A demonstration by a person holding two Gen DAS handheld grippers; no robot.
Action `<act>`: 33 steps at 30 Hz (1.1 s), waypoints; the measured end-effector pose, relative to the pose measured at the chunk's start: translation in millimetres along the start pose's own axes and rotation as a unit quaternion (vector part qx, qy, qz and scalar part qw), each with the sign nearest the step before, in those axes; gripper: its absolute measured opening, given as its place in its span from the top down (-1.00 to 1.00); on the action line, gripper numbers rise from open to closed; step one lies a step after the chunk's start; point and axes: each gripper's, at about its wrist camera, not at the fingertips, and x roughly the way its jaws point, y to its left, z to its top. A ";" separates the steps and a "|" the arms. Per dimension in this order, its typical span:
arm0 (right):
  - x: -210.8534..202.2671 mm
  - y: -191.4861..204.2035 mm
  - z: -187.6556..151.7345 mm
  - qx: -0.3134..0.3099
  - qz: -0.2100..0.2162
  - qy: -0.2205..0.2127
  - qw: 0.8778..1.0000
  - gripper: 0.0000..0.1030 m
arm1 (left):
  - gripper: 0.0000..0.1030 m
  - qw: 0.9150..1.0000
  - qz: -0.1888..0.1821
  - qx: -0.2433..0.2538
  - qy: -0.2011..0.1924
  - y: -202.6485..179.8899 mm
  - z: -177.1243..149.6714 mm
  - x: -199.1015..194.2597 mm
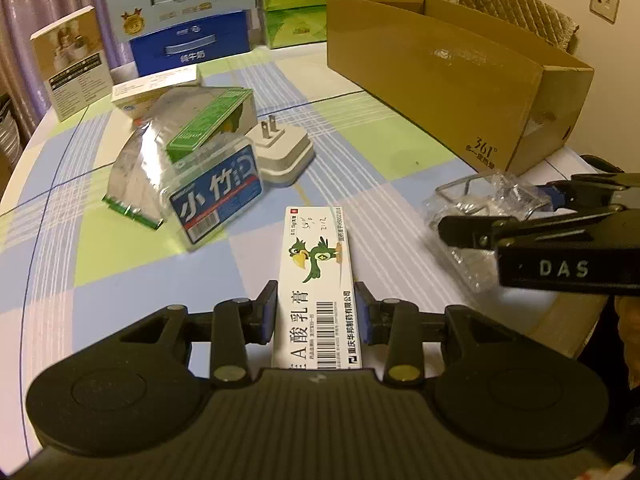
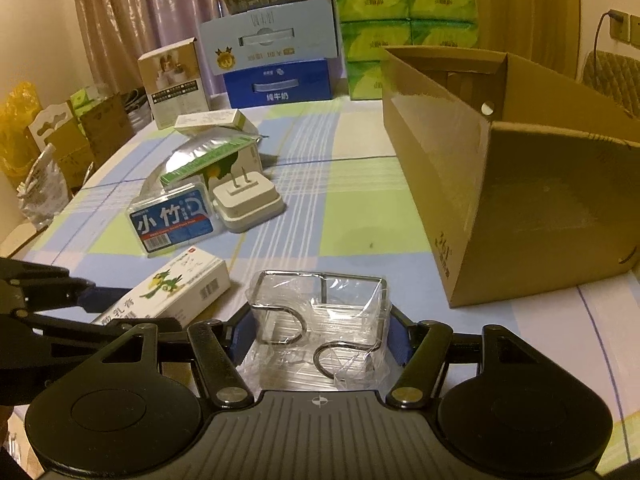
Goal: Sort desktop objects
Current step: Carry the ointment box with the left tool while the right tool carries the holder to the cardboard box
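Note:
A white ointment box with a green parrot print lies on the checked tablecloth. My left gripper is shut on it, with a blue pad pressed to each long side. The same ointment box shows at the lower left of the right wrist view. A wire rack wrapped in clear plastic sits between the blue pads of my right gripper, which is shut on it. In the left wrist view the rack lies to the right of the ointment box.
An open cardboard box stands on the right. A clear box with a blue label, a white plug adapter, a green carton and a silver pouch cluster left of centre. Milk cartons and tissue packs line the back.

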 end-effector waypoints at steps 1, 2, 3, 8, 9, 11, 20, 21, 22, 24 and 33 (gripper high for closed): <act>-2.7 0.2 -0.2 0.000 0.000 -0.001 1.000 -0.21 | 0.36 1.000 0.002 -0.003 -0.001 -0.3 -1.1 -2.6; -5.0 0.2 -0.2 0.000 0.000 -0.001 1.000 -0.21 | 0.36 1.000 0.003 -0.005 -0.002 -1.1 -1.8 -5.8; -7.7 -0.1 -0.3 0.001 0.001 -0.002 1.000 -0.21 | 0.36 1.000 0.003 -0.007 -0.005 -1.8 -2.0 -9.5; -21.9 -1.9 2.5 0.012 0.002 -0.009 1.000 -0.21 | 0.36 1.000 0.003 -0.012 -0.021 -7.6 4.1 -28.4; -24.9 -2.0 4.0 0.012 0.002 -0.012 1.000 -0.21 | 0.36 1.000 0.004 -0.012 -0.025 -8.5 6.2 -31.4; -31.5 -1.6 8.1 0.010 0.002 -0.018 1.000 -0.21 | 0.36 0.999 0.006 -0.013 -0.031 -10.7 11.7 -37.7; -72.2 -8.0 33.4 0.001 -0.005 -0.067 0.998 -0.21 | 0.36 0.998 0.002 -0.014 -0.064 -29.1 45.6 -65.6; -78.3 -9.3 36.1 0.000 -0.008 -0.074 0.997 -0.21 | 0.36 0.998 0.000 -0.012 -0.068 -32.5 49.5 -68.2; -84.2 -10.9 39.2 0.000 -0.011 -0.082 0.997 -0.21 | 0.36 0.997 -0.004 -0.010 -0.072 -35.9 54.1 -70.6; -94.2 -15.8 44.6 0.001 -0.016 -0.094 0.995 -0.21 | 0.36 0.997 -0.011 -0.007 -0.082 -44.2 63.8 -74.8; -120.2 -69.8 79.8 0.017 -0.058 -0.132 0.989 -0.21 | 0.36 0.994 -0.041 0.019 -0.101 -84.6 106.0 -72.3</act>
